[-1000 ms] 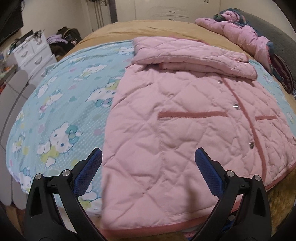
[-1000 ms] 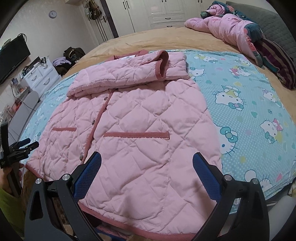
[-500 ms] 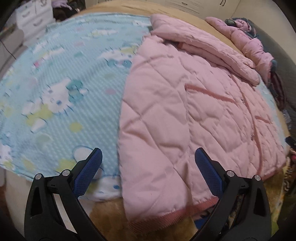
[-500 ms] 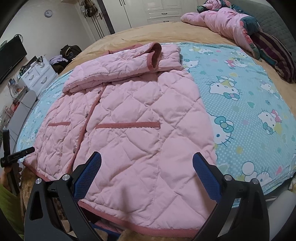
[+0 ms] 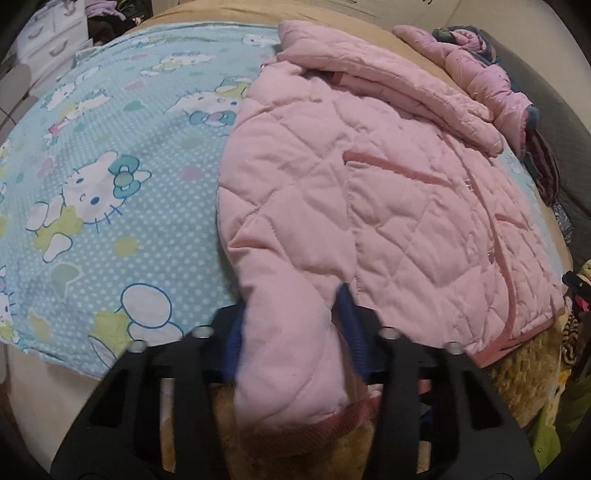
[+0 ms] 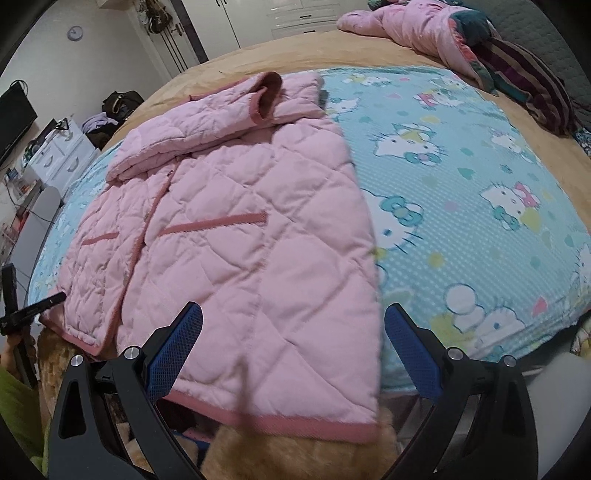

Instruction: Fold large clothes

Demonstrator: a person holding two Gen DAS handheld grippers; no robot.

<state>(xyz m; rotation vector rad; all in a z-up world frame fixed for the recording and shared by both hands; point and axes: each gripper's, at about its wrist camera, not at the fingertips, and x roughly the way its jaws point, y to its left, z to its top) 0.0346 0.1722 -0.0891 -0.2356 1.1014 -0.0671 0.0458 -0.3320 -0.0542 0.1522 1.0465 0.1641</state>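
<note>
A pink quilted jacket (image 5: 369,192) lies front-up on a cartoon-cat blanket (image 5: 110,166), its sleeves folded across the chest. My left gripper (image 5: 291,314) is at the jacket's near left hem corner. Its jaws are closing, and the blue pads (image 5: 236,332) squeeze a bunched fold of pink fabric between them. In the right wrist view the same jacket (image 6: 240,240) spreads ahead. My right gripper (image 6: 293,314) hovers open over the near right hem corner, with the hem below its pads and nothing gripped. The left gripper (image 6: 33,314) shows at the far left edge.
The blanket (image 6: 461,184) covers a tan bedspread (image 6: 258,55) on a large bed. Other pink padded clothes (image 6: 424,26) and a striped cloth (image 6: 528,74) are piled at the far right. White drawers (image 6: 59,155) stand left of the bed. A green sleeve (image 6: 18,398) shows at lower left.
My left gripper dropped onto the jacket's left hem corner and its wide jaws closed in, bunching the fabric. My right gripper slid toward the jacket's right hem corner, still wide.
</note>
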